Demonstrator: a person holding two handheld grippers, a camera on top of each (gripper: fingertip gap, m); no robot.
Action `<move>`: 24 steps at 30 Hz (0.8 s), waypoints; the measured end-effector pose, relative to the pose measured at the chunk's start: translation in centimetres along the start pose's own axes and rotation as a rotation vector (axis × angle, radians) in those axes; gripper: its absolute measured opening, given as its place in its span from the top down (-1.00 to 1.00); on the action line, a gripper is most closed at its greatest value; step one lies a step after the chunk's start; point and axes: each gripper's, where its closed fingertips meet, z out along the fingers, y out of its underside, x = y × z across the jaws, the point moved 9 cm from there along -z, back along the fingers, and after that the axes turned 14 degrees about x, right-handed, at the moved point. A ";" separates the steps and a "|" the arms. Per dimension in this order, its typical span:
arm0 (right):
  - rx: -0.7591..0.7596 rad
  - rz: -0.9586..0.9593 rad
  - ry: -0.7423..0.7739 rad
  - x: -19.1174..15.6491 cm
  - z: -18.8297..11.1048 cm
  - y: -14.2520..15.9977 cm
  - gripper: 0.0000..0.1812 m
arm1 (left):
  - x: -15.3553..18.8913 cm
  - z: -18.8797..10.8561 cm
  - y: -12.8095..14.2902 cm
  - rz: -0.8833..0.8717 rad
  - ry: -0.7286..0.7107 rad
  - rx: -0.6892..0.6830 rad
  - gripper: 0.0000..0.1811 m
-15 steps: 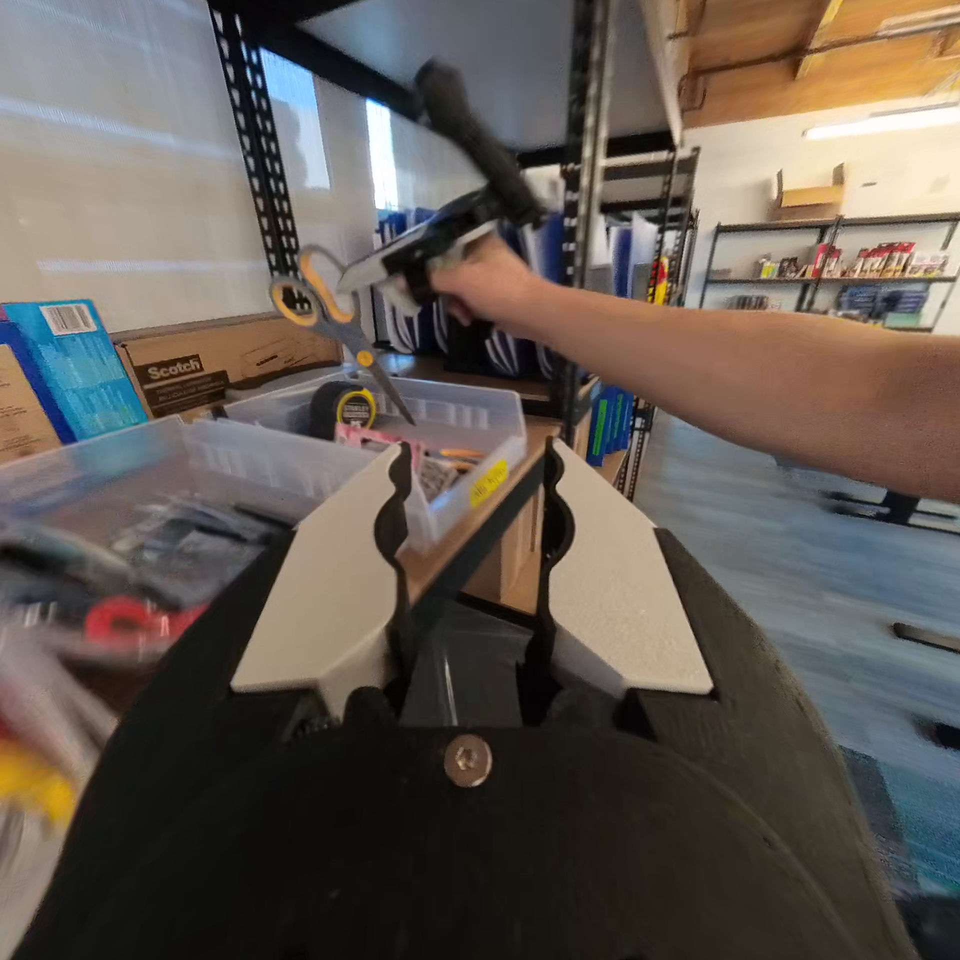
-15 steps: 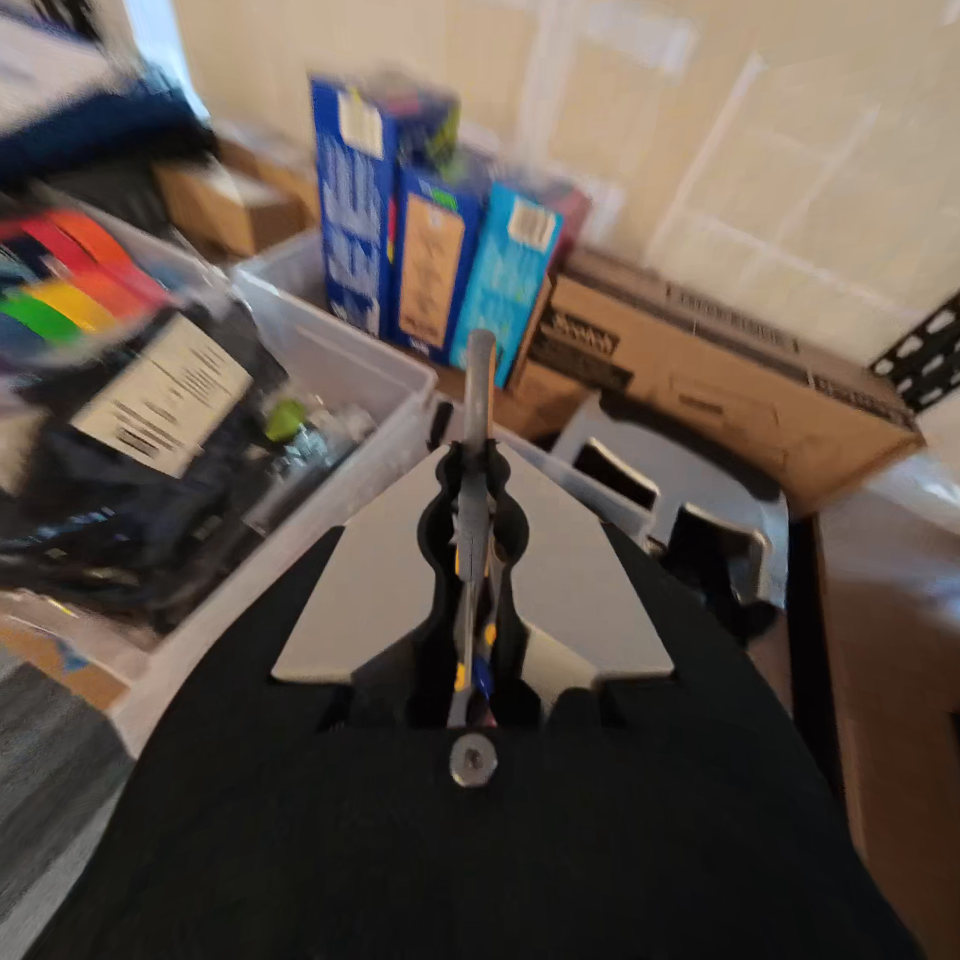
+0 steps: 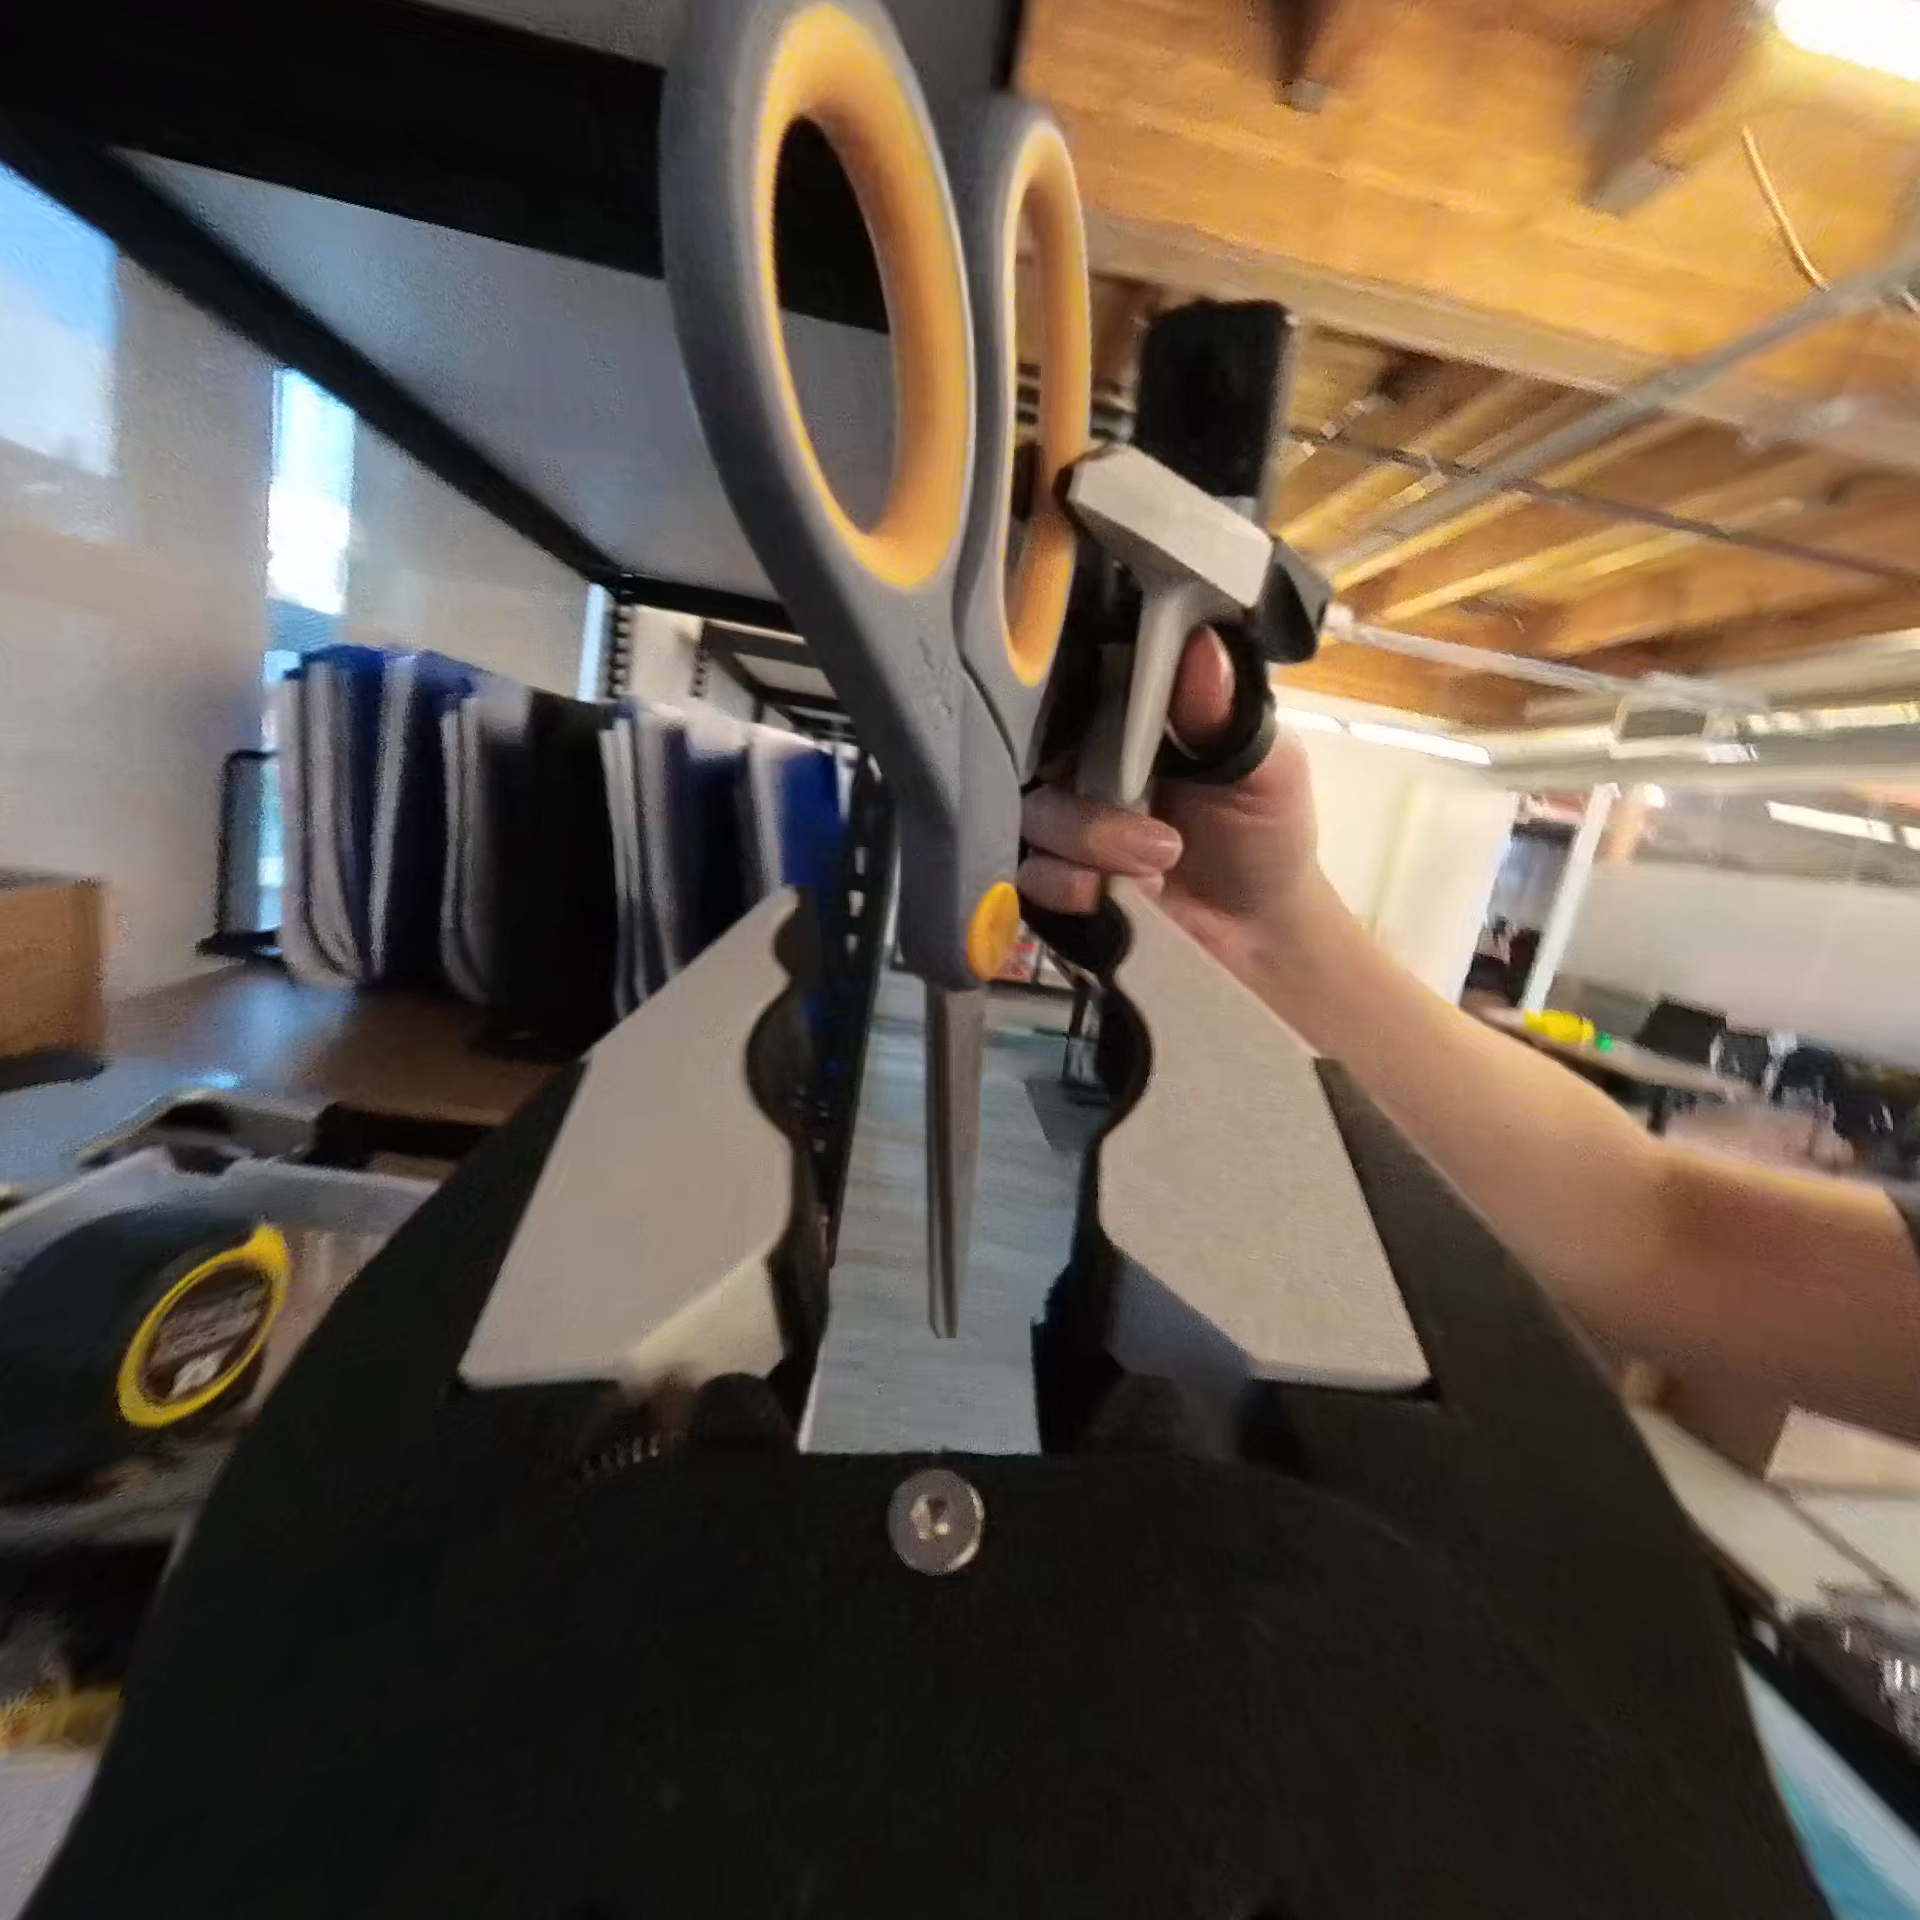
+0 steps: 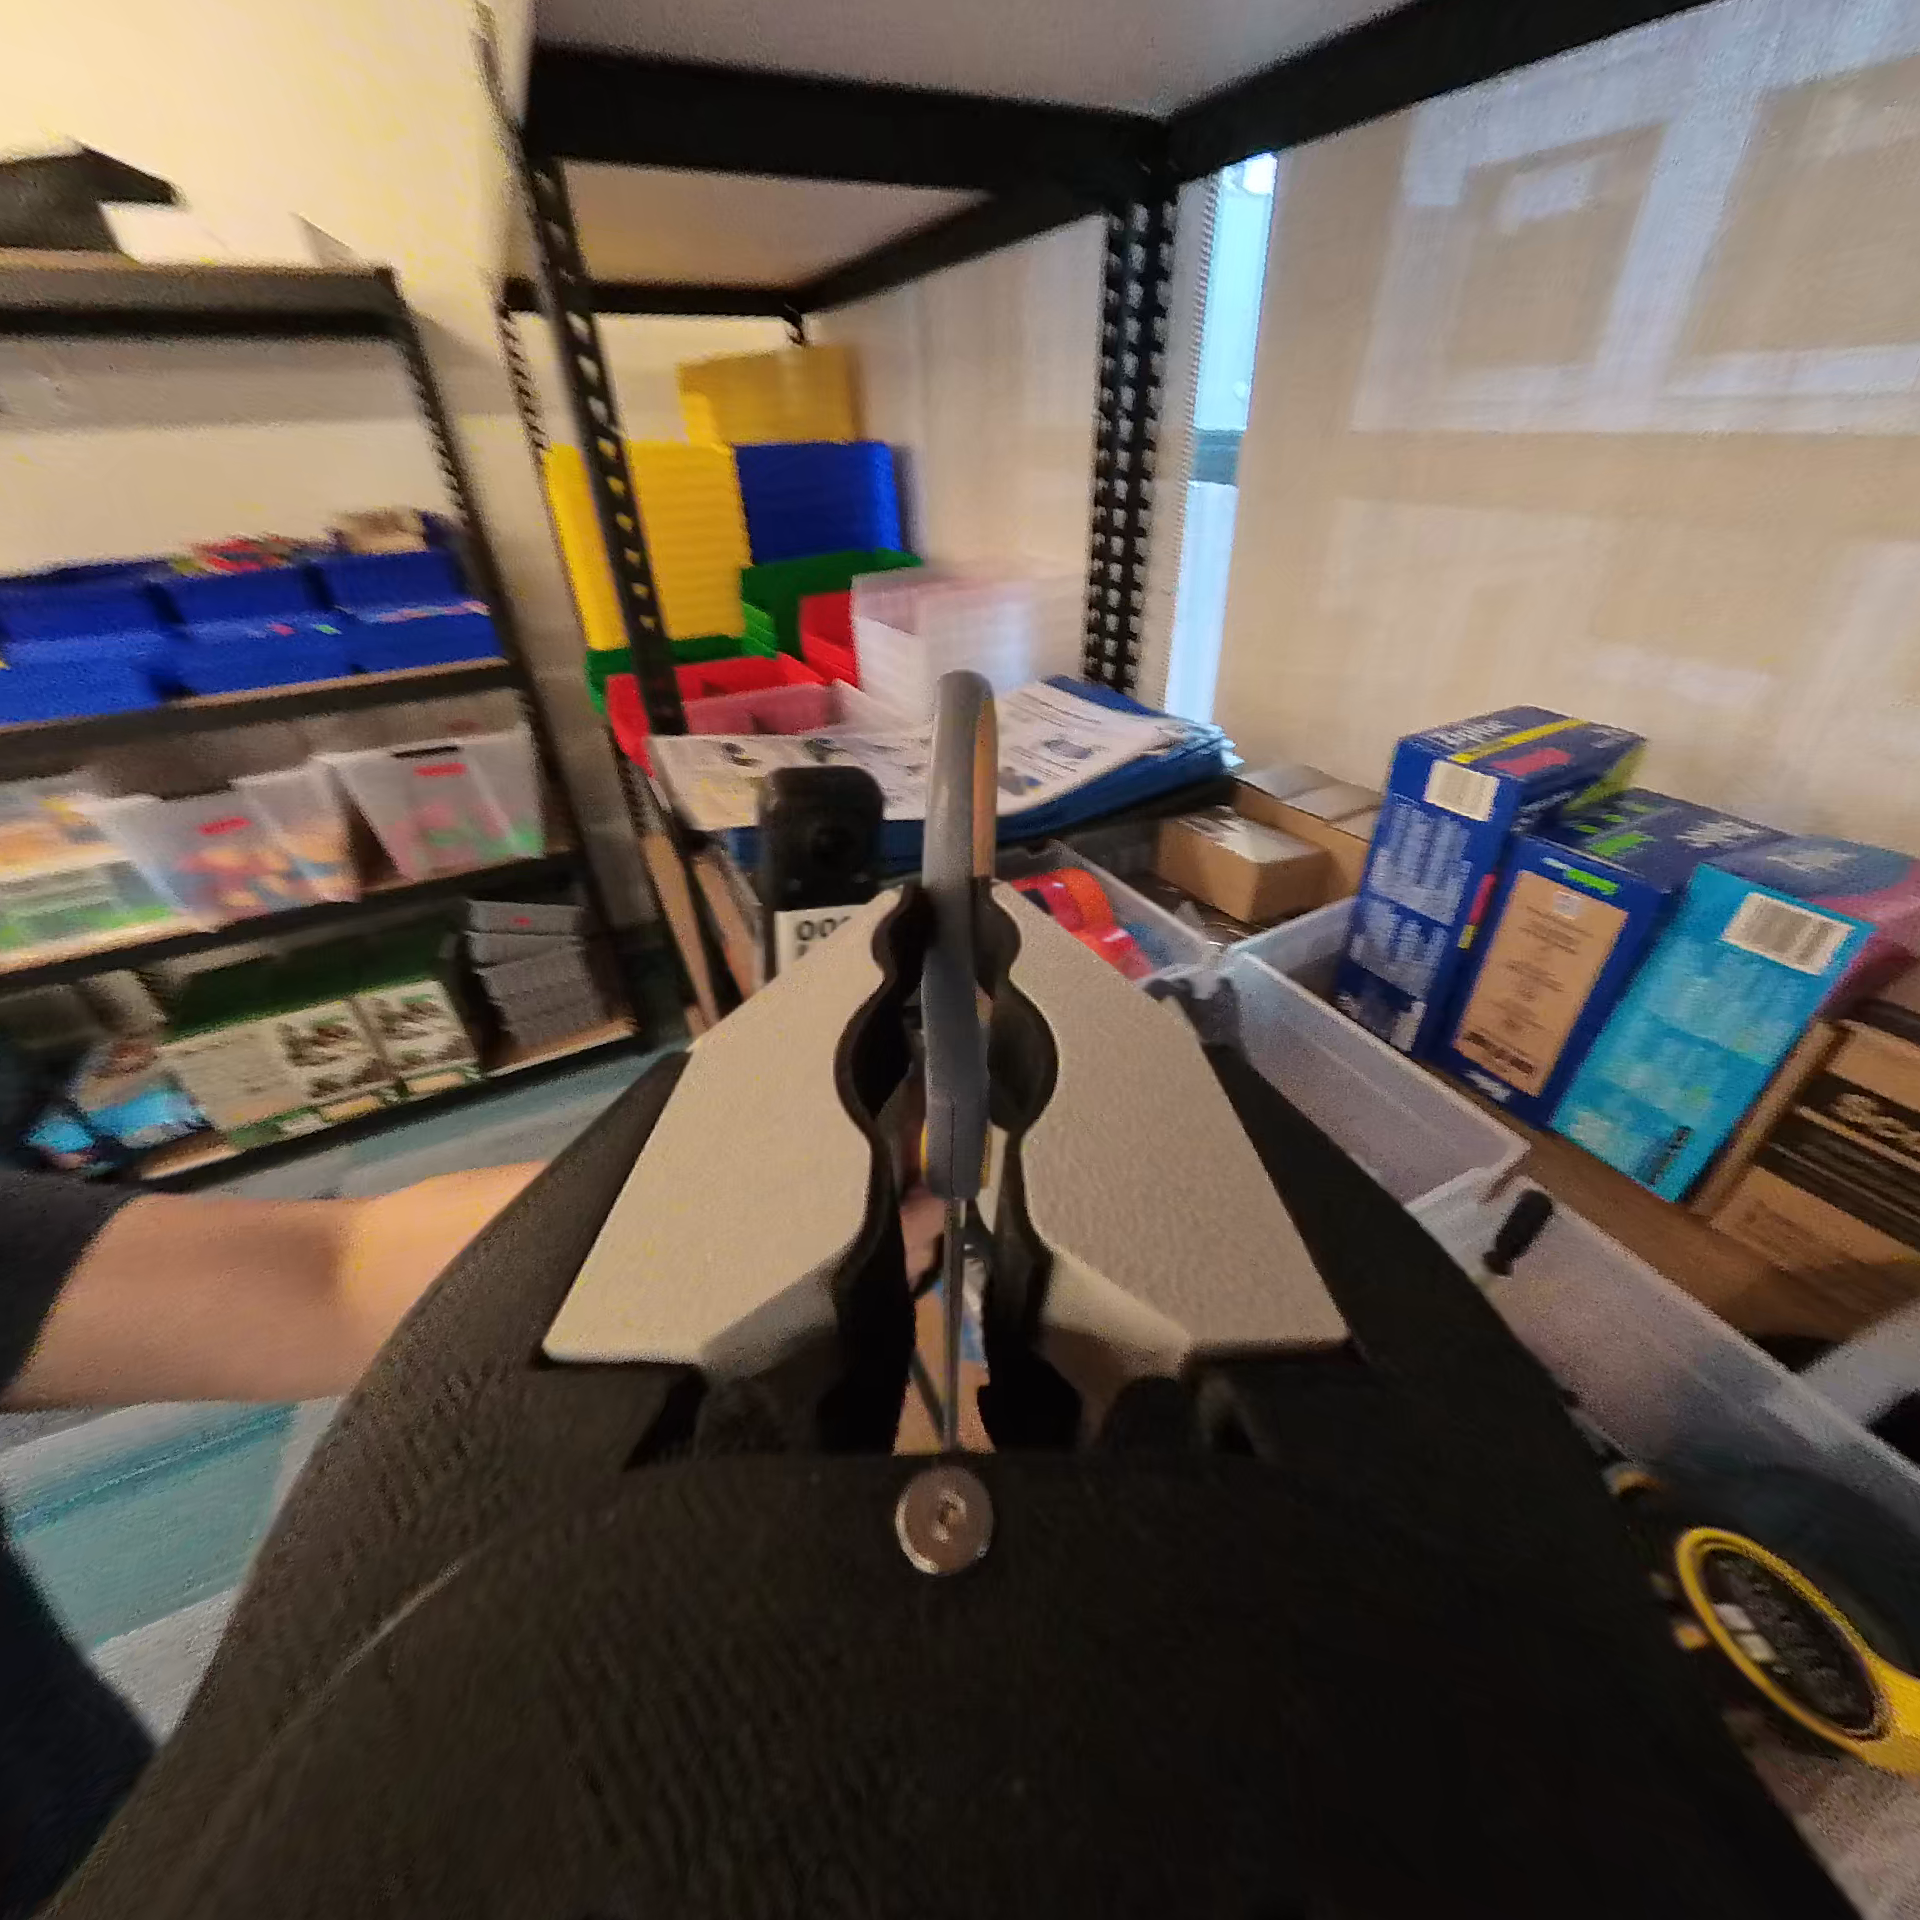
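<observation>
Between the spread fingers of the left hand-held gripper [image 3: 940,1122], at 12 o'clock: scissors [image 3: 914,582], blade down, clamped at the handles by the right hand-held gripper [image 4: 954,1049]; tape measure [image 3: 192,1325] at 8 o'clock

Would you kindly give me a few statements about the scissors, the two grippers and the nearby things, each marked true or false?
1. The right gripper is shut on the scissors. True.
2. The left gripper is shut on the scissors' blades. False: its fingers stand apart, and the blades hang between them, untouched.
3. The scissors' handles are grey and yellow. True.
4. A tape measure lies right of the left gripper. False: it lies left.
5. Blue boxes stand on the shelf, right of the right gripper. True.
</observation>
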 end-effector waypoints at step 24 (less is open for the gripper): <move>-0.348 -0.397 1.145 -20.5 -70.8 -11.4 1.00 | 34.8 46.8 45.6 -0.013 0.662 -0.263 0.60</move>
